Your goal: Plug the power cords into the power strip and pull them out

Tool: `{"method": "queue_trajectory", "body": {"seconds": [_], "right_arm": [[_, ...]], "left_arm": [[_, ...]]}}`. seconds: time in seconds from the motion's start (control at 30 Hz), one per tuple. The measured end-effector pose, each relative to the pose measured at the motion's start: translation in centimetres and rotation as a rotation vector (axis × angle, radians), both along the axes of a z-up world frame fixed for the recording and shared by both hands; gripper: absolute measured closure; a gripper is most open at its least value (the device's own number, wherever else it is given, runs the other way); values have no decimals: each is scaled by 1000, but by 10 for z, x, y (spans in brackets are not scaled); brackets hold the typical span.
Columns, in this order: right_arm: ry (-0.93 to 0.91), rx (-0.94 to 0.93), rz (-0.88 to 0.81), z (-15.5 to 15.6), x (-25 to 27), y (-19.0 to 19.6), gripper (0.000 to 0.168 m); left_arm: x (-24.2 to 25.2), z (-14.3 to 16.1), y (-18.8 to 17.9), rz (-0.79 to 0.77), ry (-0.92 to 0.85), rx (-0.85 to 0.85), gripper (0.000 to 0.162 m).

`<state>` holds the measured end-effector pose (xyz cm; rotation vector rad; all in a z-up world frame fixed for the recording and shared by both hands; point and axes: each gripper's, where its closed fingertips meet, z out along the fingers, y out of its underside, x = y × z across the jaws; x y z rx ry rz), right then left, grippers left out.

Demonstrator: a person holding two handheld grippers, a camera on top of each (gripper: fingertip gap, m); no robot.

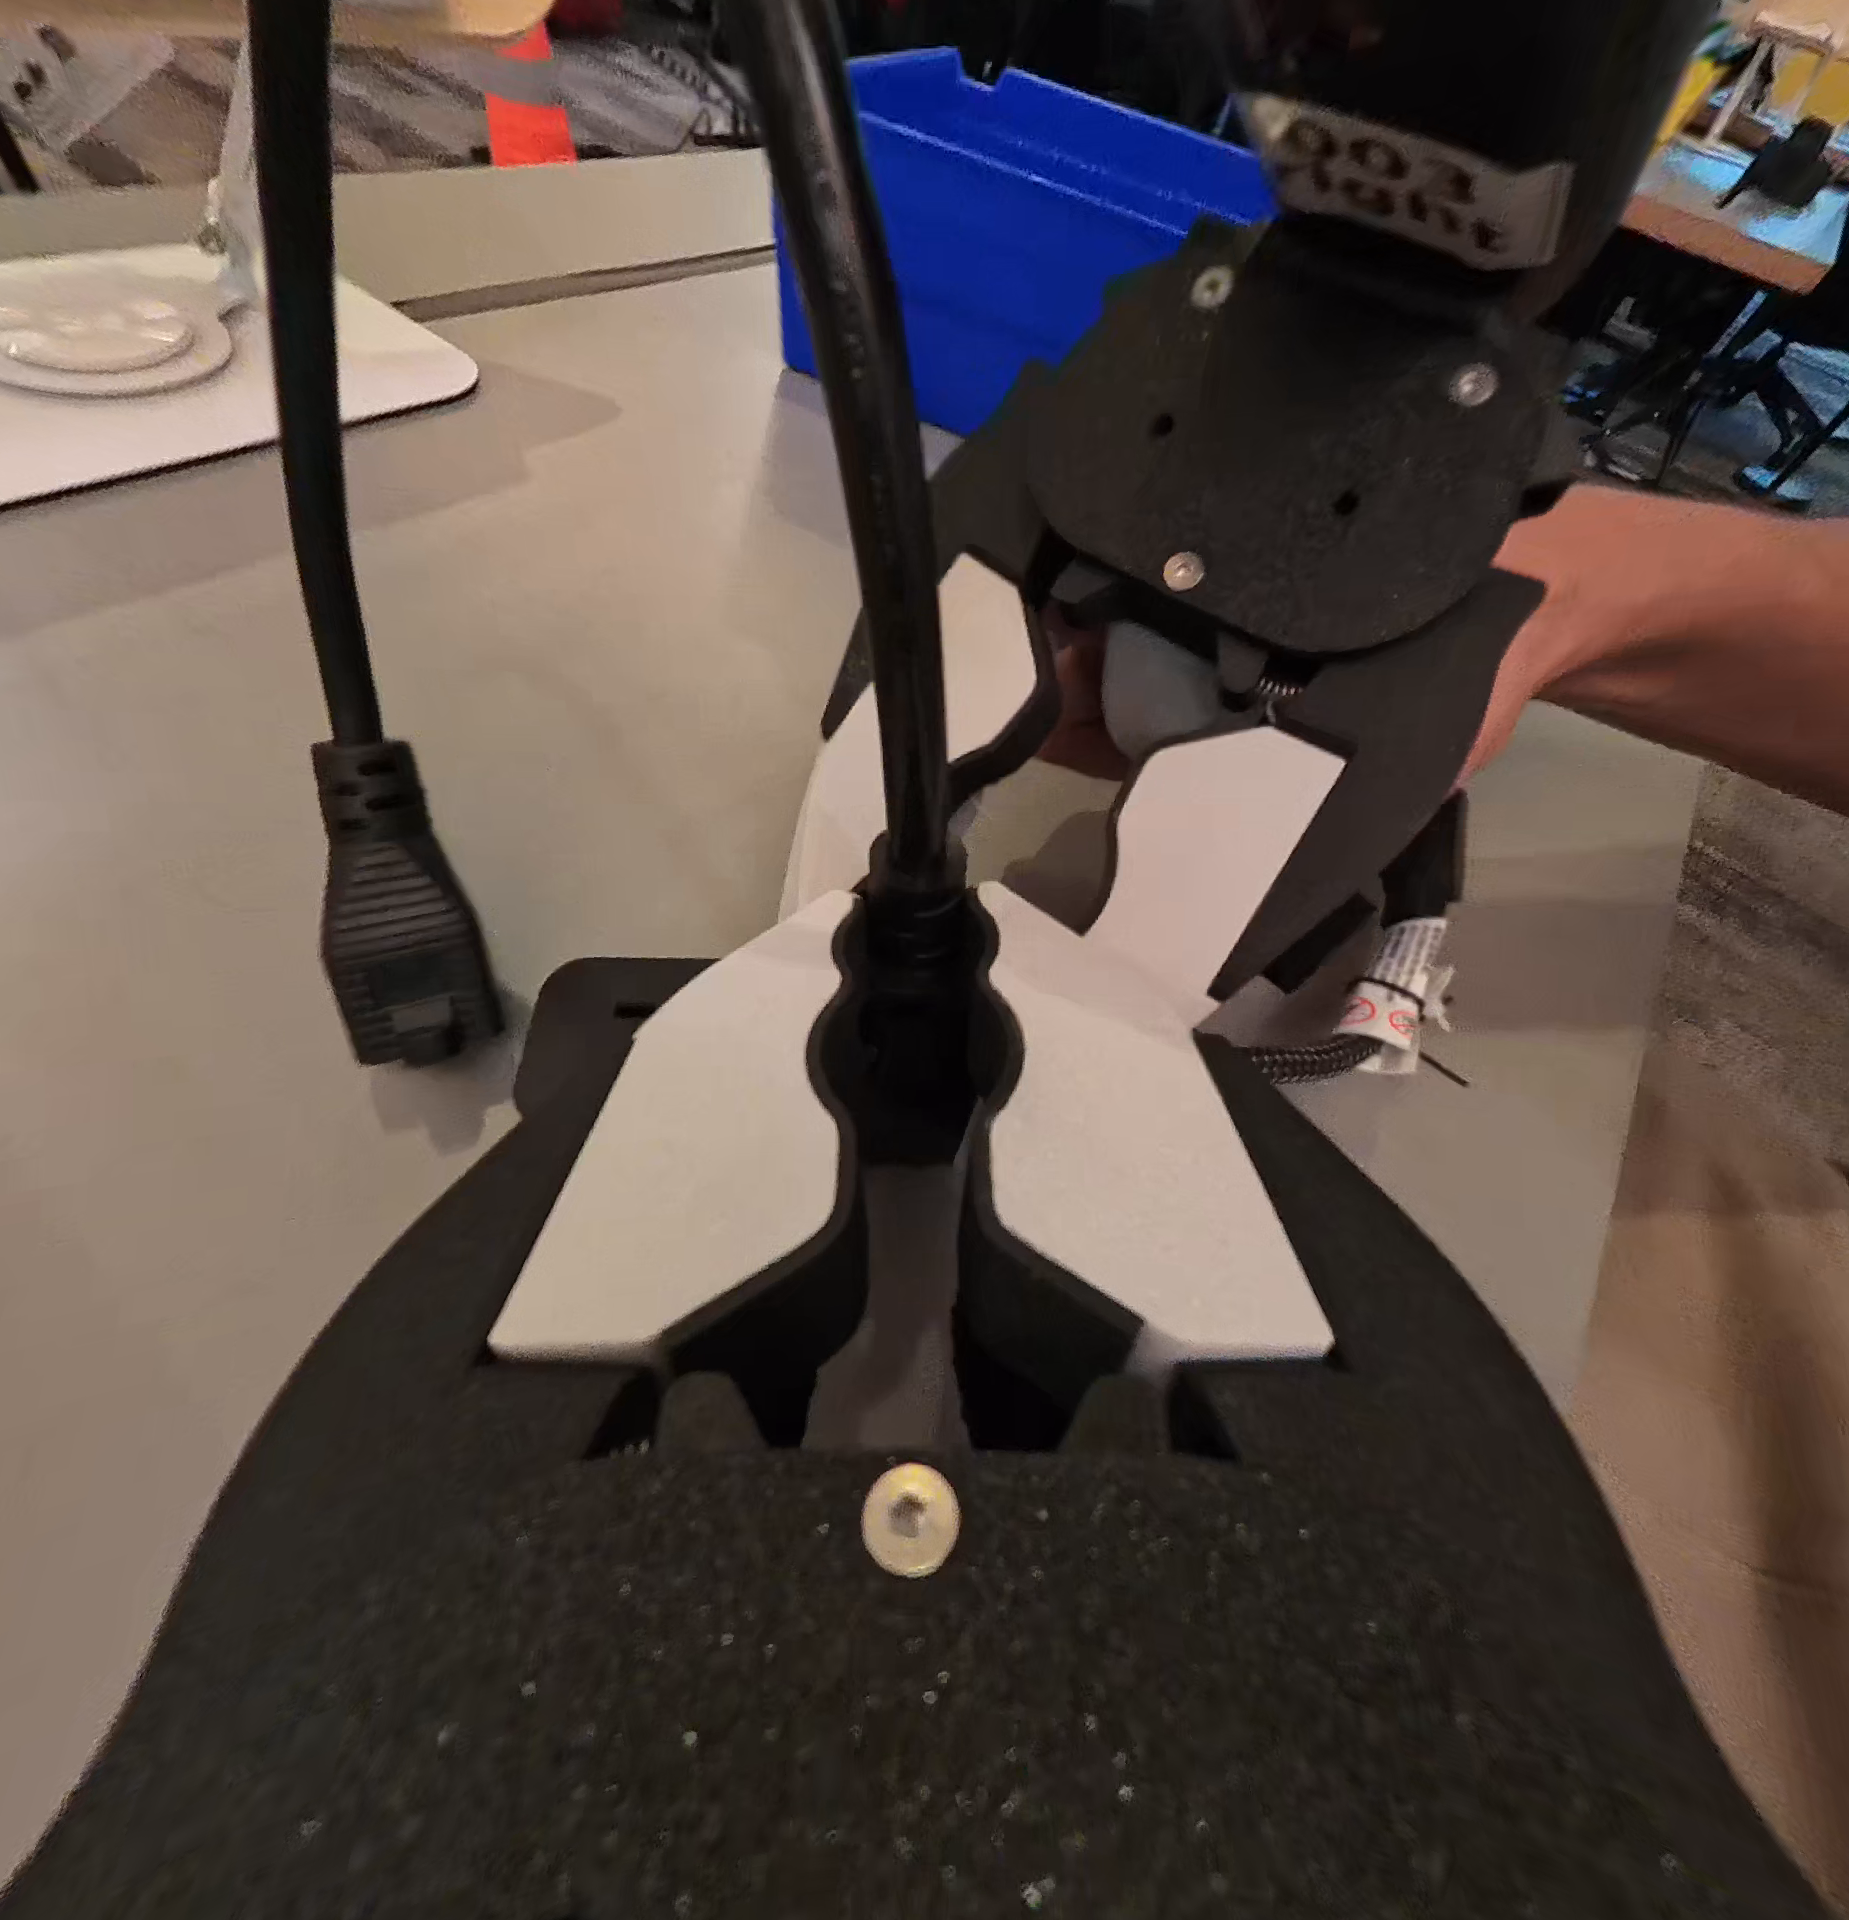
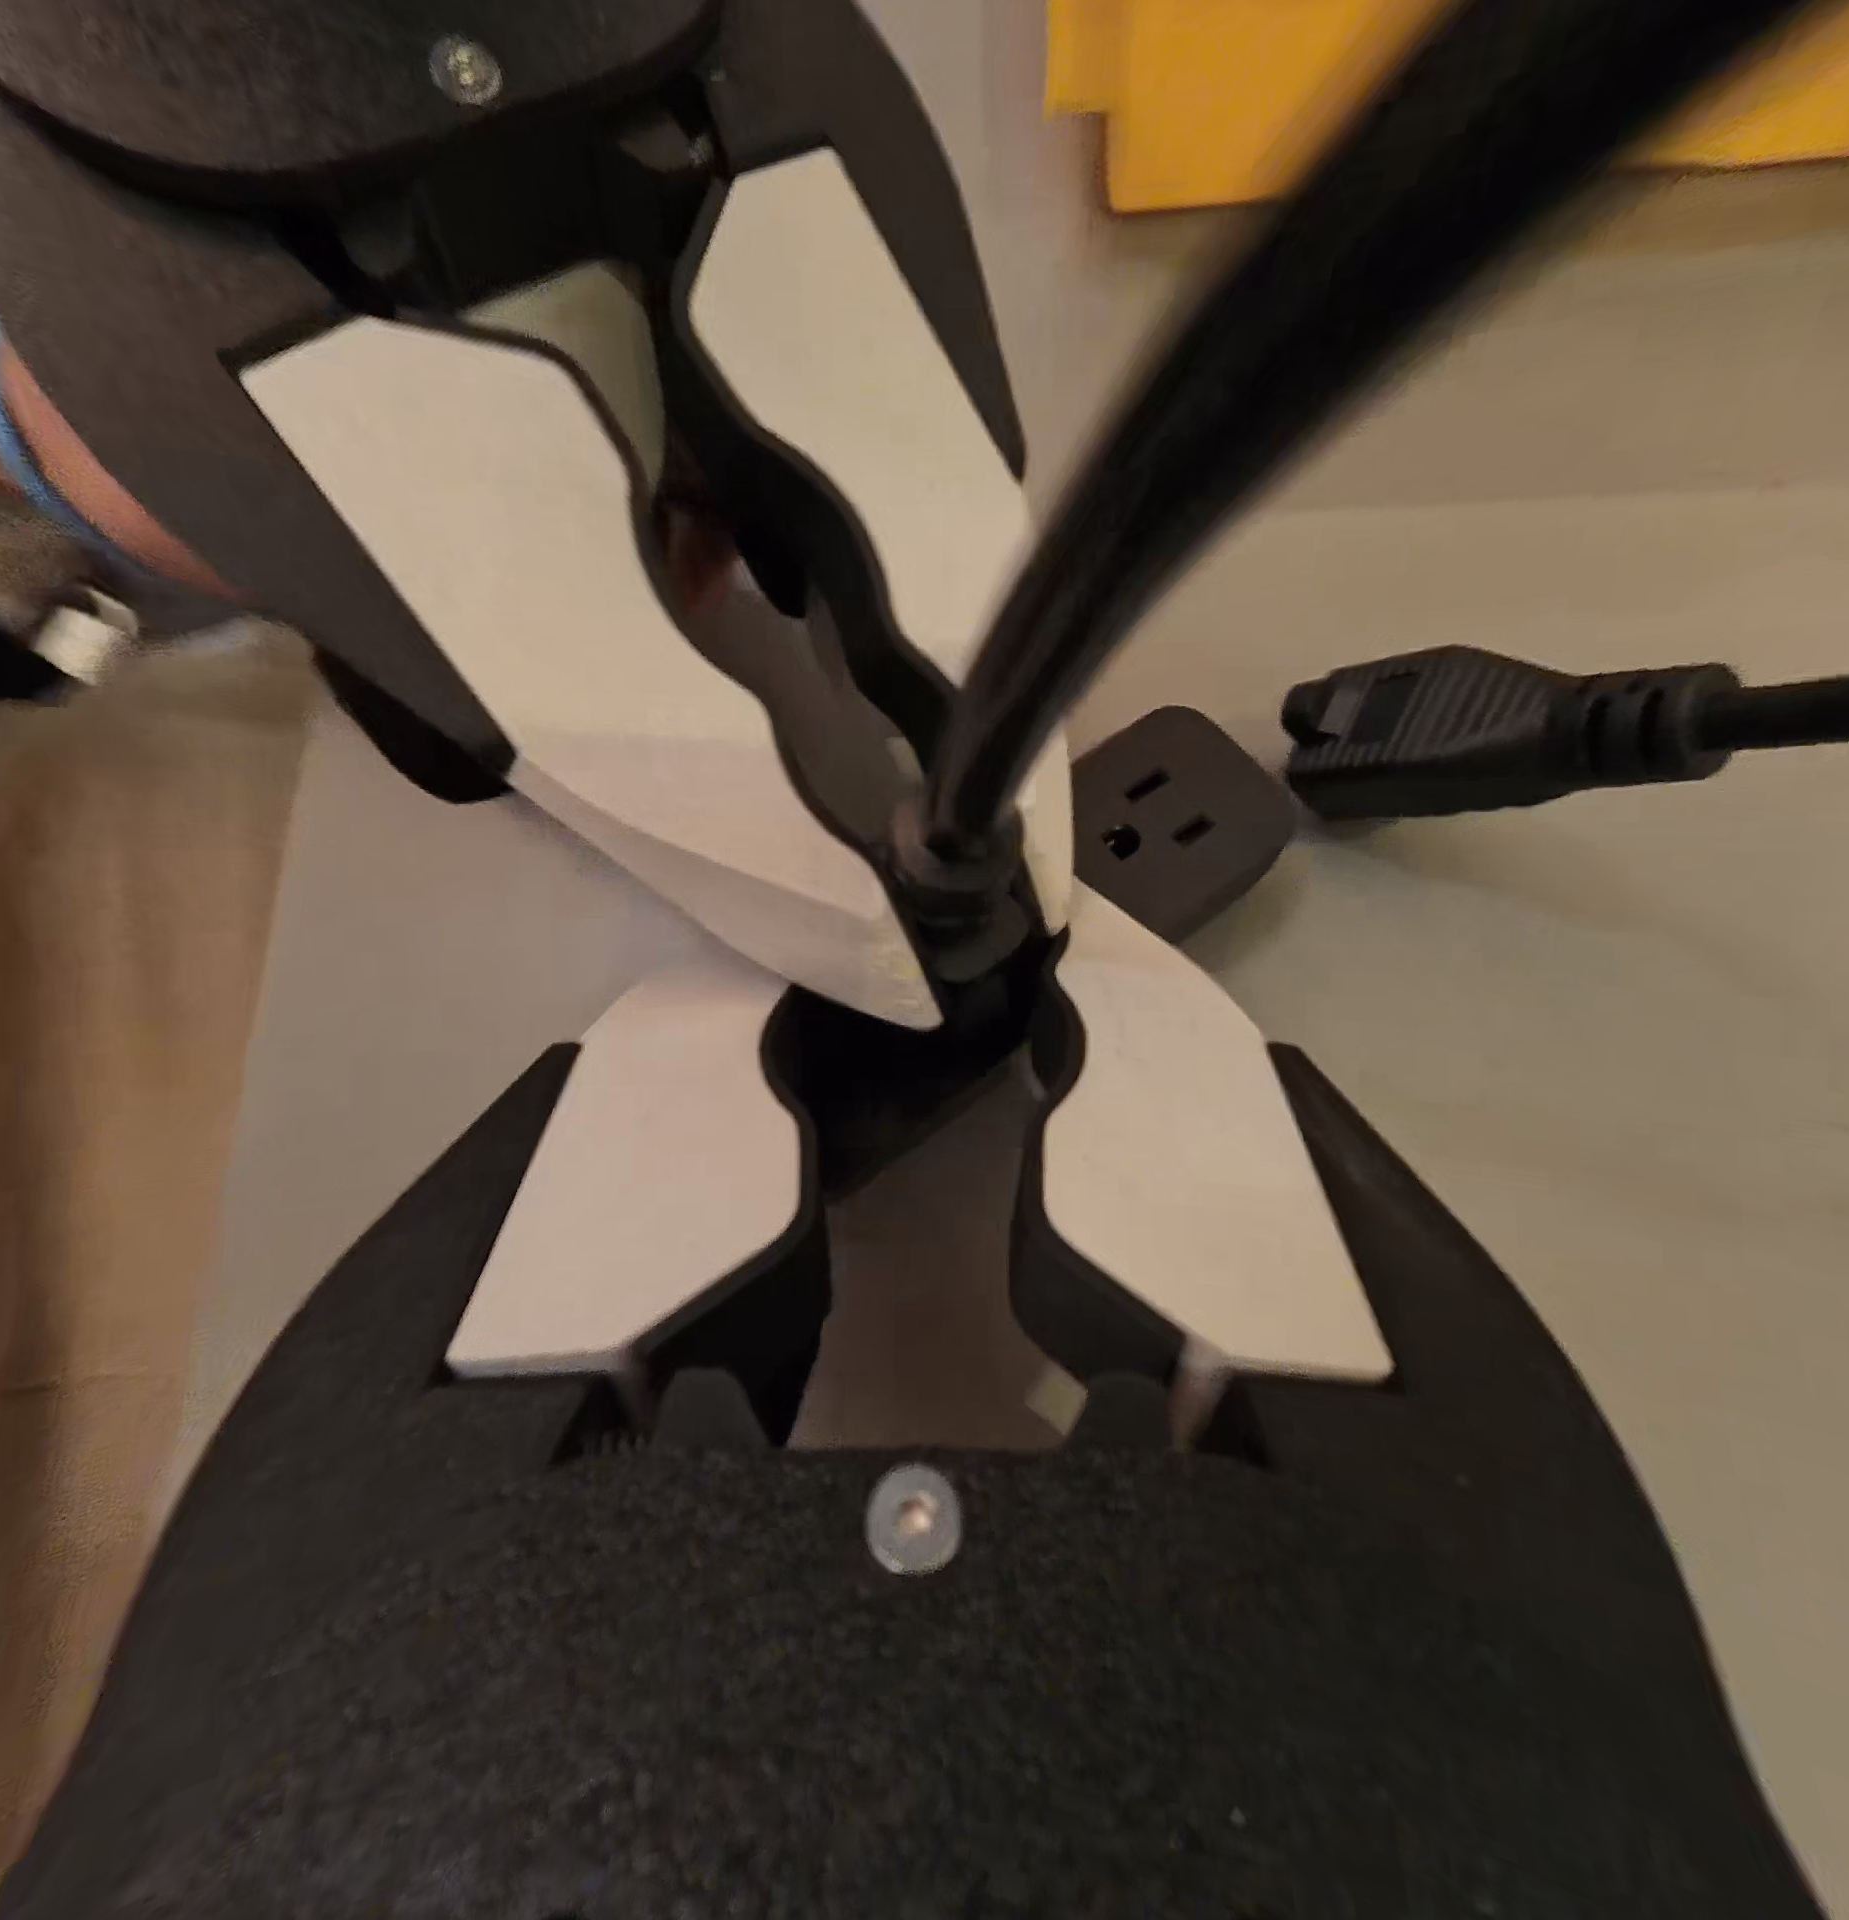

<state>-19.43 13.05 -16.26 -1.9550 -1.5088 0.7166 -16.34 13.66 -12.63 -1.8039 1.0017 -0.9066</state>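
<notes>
Left gripper point(image 1: 915, 1039) jaws are clamping the plug point(image 1: 915, 997) mid-frame, cord point(image 1: 858, 364) rising upward; right gripper point(image 2: 925, 1049) jaws are seemingly bracing the power strip point(image 2: 1180, 821), grip unclear.

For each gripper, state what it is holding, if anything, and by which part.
The left gripper is shut on a black power plug, gripping its ribbed collar where the cord leaves. Whether the right gripper grips anything cannot be told.
</notes>
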Motion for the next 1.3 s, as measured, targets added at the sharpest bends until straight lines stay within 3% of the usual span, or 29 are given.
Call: {"method": "queue_trajectory", "body": {"seconds": [0.03, 0.13, 0.17, 0.2, 0.27, 0.37, 0.47, 0.83, 1.3], "right_arm": [[-46, 46, 1, 0, 6, -1, 128], [-3, -25, -116, 13, 17, -7, 130], [57, -53, -180, 18, 17, -11, 123], [56, -65, -291, 15, 21, -10, 126], [6, -20, -476, 2, 34, -10, 117], [103, 46, -584, 5, 26, -21, 136], [-35, 128, -602, -5, 28, -17, 137], [-47, 137, -597, -14, 24, -19, 135], [-17, 77, -598, -14, 21, -19, 137]], "left_arm": [[4, 1, -2, -6, -3, 16, 147], [8, 5, -1, 20, 1, 20, 147], [6, 3, 0, 42, 29, 34, 147], [5, -1, 1, 64, 64, 43, 147], [7, -5, -1, 79, 105, 63, 147], [12, -9, -7, 62, 95, 47, 146], [12, -13, -7, 62, 127, 66, 146], [6, -13, -5, 75, 61, -14, 148], [3, -9, -5, 52, 69, 7, 149]]}}
